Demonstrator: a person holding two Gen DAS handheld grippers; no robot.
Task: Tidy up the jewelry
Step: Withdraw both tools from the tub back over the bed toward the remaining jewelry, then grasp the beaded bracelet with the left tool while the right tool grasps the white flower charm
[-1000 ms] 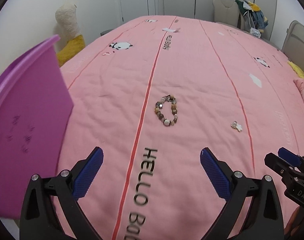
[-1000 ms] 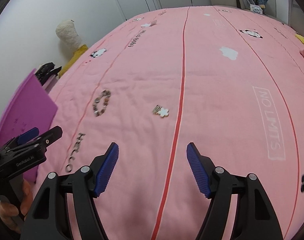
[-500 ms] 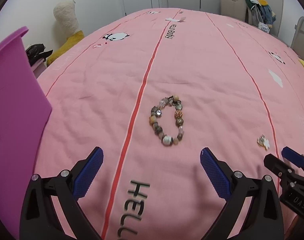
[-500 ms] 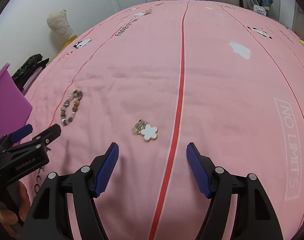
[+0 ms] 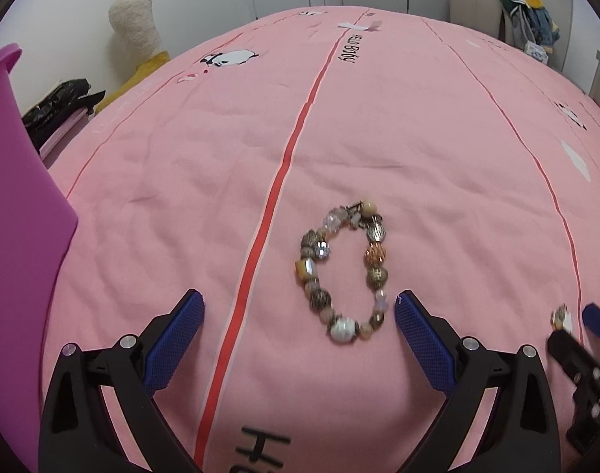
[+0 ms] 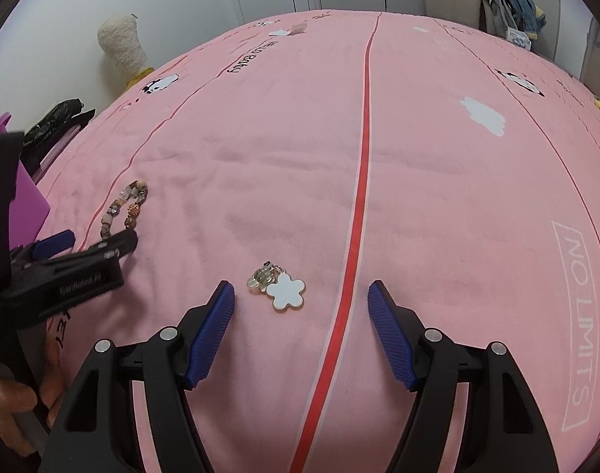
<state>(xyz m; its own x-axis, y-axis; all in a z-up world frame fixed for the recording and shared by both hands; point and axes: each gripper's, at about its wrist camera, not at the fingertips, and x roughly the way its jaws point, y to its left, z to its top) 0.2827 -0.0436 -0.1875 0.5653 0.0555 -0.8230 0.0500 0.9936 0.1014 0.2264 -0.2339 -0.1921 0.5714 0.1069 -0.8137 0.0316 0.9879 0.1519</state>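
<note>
Beaded bracelet lies in a loop on the pink bedspread, between the fingers of the left gripper, nearer the right one; jaws wide, empty; right gripper likewise wide and empty, flower charm just ahead, toward its left finger; bracelet likely floppy, beads hard and slick, so pinch across one strand; charm light, flat, thin, best nipped by its clasp end

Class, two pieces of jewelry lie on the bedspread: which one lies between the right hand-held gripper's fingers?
The white flower charm, enamel with a metal clasp. The beaded bracelet lies in front of the left hand-held gripper instead.
</note>
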